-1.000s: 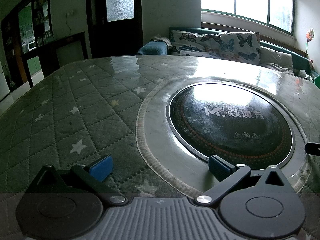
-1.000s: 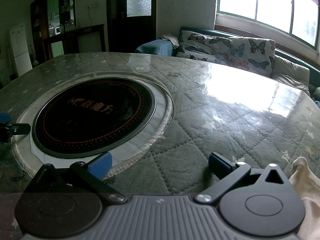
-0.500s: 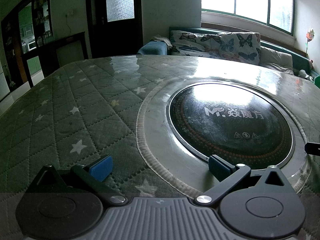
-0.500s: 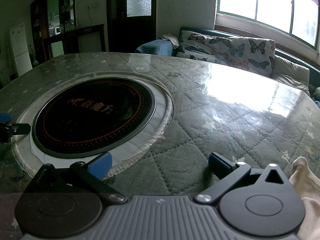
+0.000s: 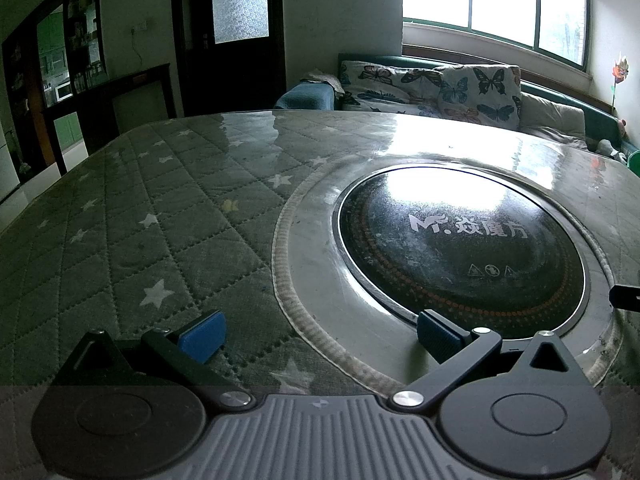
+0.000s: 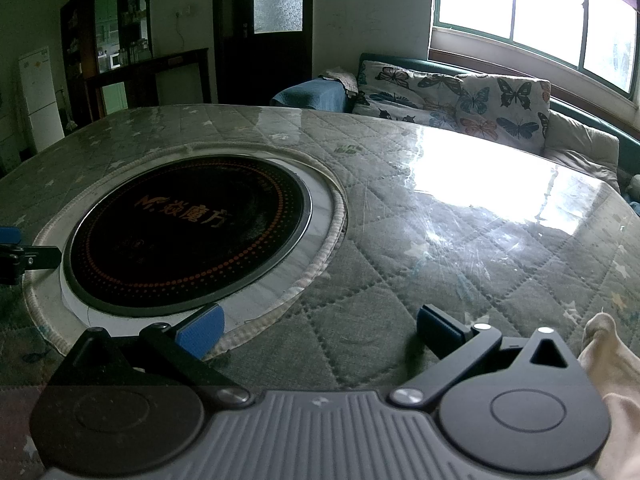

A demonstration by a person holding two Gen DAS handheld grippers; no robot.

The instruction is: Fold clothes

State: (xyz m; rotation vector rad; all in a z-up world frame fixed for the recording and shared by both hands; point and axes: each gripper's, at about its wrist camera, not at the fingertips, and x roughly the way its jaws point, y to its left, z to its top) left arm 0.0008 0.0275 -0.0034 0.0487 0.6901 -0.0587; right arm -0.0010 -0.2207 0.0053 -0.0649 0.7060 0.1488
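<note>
Pale garment (image 6: 612,392) cut off by right and bottom edges of right wrist view, shape and kind impossible to tell. Only a dark tip of right gripper (image 5: 626,298) at right edge of left wrist view. Shelf contents (image 6: 128,44) far left too small to identify.

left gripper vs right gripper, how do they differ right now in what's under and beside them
The left gripper straddles the edge of the black induction cooktop, its right-hand finger over the cooktop's pale ring; the right gripper sits mostly over the quilted star table cover, cooktop to its left. A cream garment shows beside the right gripper only; none appears by the left. Both are open, holding nothing, with blue pads.
</note>
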